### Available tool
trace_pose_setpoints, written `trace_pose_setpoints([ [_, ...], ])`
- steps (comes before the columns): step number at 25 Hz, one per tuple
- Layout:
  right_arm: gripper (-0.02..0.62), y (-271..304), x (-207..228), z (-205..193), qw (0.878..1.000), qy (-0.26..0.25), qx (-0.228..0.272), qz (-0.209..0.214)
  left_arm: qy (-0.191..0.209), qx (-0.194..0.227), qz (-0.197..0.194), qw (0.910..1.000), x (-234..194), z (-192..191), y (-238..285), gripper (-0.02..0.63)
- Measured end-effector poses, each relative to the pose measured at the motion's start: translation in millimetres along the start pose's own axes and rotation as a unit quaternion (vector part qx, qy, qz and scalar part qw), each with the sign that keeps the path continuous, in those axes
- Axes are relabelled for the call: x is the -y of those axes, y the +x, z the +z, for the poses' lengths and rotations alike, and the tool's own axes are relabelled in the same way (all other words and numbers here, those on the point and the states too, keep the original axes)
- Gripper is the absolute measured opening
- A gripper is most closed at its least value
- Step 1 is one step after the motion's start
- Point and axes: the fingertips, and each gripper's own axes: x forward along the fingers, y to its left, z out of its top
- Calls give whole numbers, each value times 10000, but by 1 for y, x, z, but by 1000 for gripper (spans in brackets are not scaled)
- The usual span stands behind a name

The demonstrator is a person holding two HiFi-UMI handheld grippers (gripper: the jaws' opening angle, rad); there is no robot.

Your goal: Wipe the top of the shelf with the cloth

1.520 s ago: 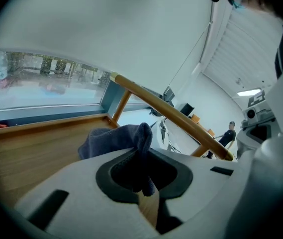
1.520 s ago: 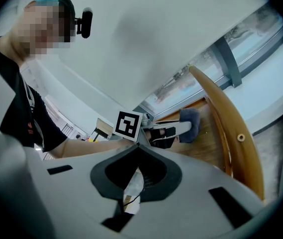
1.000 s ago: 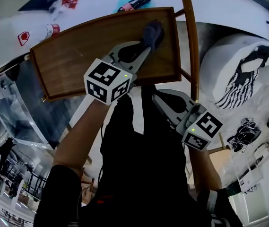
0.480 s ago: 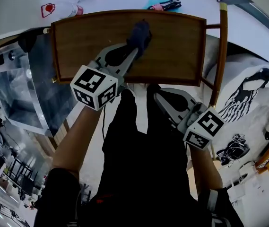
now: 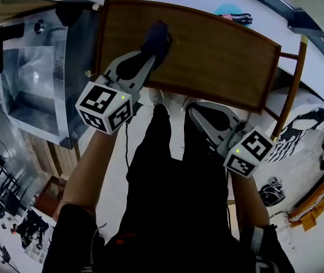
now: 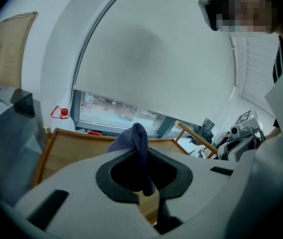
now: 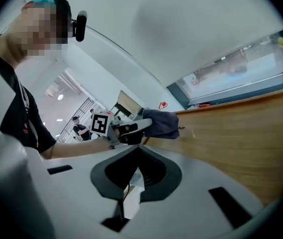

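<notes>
The shelf top (image 5: 218,56) is a brown wooden board with a low raised rim. A dark blue cloth (image 5: 157,37) lies bunched on its left part. My left gripper (image 5: 152,58) is shut on the cloth and presses it onto the wood. In the left gripper view the cloth (image 6: 137,138) hangs pinched between the jaws of the left gripper (image 6: 139,152), above the shelf top (image 6: 76,148). My right gripper (image 5: 198,111) is shut on nothing, held off the shelf's near edge. The right gripper view shows the cloth (image 7: 163,123) and the left gripper (image 7: 140,127) on the shelf top (image 7: 240,133), beyond the right gripper (image 7: 139,149).
A clear glass case (image 5: 31,84) stands against the shelf's left end. A wooden rail (image 5: 294,81) runs along the right end. A black tool on a blue patch (image 5: 234,15) lies beyond the shelf. A red-capped bottle (image 6: 61,113) sits at the back left.
My left gripper has slid the cloth leftwards along the shelf, from its right part to its left part. The right gripper has stayed shut near the front edge.
</notes>
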Motion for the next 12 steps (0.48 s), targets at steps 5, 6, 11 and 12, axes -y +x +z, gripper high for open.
trace_pose_setpoints([
  [5, 5, 41, -23, -9, 9994, -96, -282, 191, -63, 95, 460, 9989, -45, -9, -48, 52],
  [6, 5, 48, -27, -11, 9991, -101, -337, 230, -64, 87, 567, 9983, -54, -13, -57, 52],
  [11, 5, 77, -42, -20, 9980, -141, -520, 337, -193, 90, 937, 9954, -92, -28, -95, 52],
  [12, 5, 82, -44, -21, 9978, -148, -553, 349, -222, 93, 990, 9948, -99, -29, -102, 52],
])
